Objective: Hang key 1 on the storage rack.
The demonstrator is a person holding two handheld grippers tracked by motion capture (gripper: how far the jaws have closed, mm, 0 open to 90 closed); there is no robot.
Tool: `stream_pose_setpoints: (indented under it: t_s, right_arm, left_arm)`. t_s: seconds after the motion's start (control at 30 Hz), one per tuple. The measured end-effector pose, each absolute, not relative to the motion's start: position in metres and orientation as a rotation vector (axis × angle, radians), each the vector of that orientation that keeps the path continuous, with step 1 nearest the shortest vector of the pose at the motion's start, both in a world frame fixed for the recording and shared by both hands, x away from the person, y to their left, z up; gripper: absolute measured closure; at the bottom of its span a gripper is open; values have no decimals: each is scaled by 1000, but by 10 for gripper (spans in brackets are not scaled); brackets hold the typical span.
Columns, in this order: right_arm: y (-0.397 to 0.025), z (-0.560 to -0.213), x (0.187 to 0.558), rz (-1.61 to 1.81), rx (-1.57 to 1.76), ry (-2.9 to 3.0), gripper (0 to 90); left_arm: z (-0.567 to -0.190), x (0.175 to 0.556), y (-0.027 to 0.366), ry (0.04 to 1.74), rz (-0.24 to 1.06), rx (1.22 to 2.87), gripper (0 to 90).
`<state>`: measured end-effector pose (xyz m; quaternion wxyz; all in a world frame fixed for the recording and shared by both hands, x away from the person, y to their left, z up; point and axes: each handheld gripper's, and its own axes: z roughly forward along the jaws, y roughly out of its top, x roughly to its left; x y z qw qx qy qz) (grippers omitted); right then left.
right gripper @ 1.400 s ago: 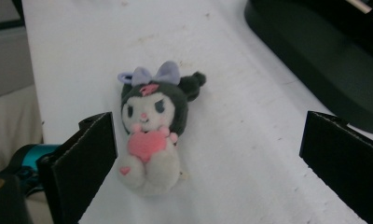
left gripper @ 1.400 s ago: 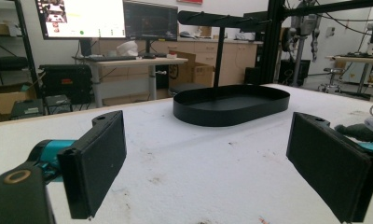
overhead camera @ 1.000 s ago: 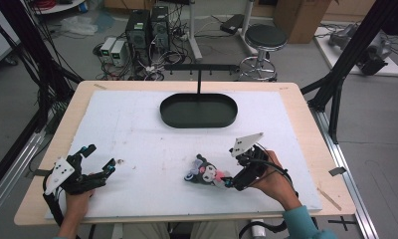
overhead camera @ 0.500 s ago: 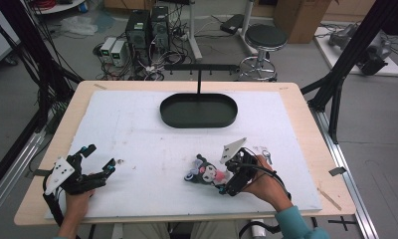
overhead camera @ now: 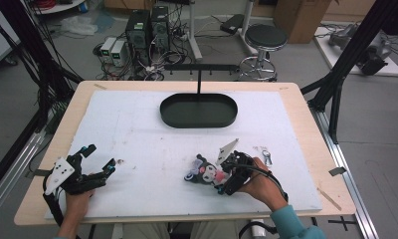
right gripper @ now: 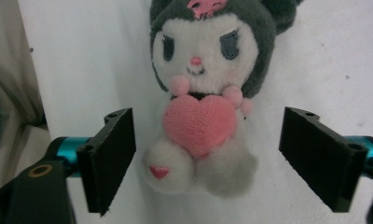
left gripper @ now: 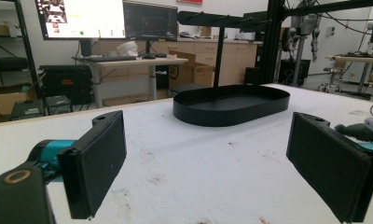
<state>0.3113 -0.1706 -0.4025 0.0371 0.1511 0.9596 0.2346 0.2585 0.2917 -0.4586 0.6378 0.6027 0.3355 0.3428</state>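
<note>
A small plush toy [overhead camera: 203, 173] with a dark hood, white face and pink heart [right gripper: 201, 122] lies on the white table cover at the front right. My right gripper [overhead camera: 222, 181] is open, and its two jaws stand on either side of the plush body [right gripper: 198, 158] without touching it. My left gripper [overhead camera: 98, 162] rests at the front left of the table, open, with nothing between its pads [left gripper: 98, 163]. A black oval tray [overhead camera: 198, 110] with a rack post sits at the back middle, also ahead in the left gripper view as tray [left gripper: 231, 105].
A small metal key-like piece [overhead camera: 266, 156] lies right of the plush. A tiny dark speck [overhead camera: 120, 161] sits near the left gripper. The table's wooden edge [overhead camera: 306, 117] borders the white cover. Desks, monitors and a stool [overhead camera: 265, 37] stand beyond.
My right gripper has moved down and left onto the plush, so its jaws now straddle the toy's body. The left gripper has stayed still.
</note>
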Motion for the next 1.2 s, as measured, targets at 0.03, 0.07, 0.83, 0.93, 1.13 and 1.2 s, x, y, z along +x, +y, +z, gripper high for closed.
stream_pose_setpoints:
  t_s: [0.03,0.07,0.83,0.93,1.13,1.2]
  right_arm:
    - [-171,-402,311,720,464,2945,195]
    - [-170,-403,312,713,457,2954,229]
    - [-167,-408,315,683,438,3002,504]
    - [-167,-407,316,683,442,3004,523]
    - [-170,-403,318,699,453,3008,536]
    - [-170,-403,318,704,457,3005,538]
  left_arm:
    - [-459,258,292,768,782,1375,124]
    - [-459,258,292,766,783,1377,124]
    - [-459,258,292,768,782,1376,124]
    - [-459,259,292,768,781,1376,124]
    - [-459,258,292,768,782,1376,124]
    - [-459,258,292,768,782,1376,124]
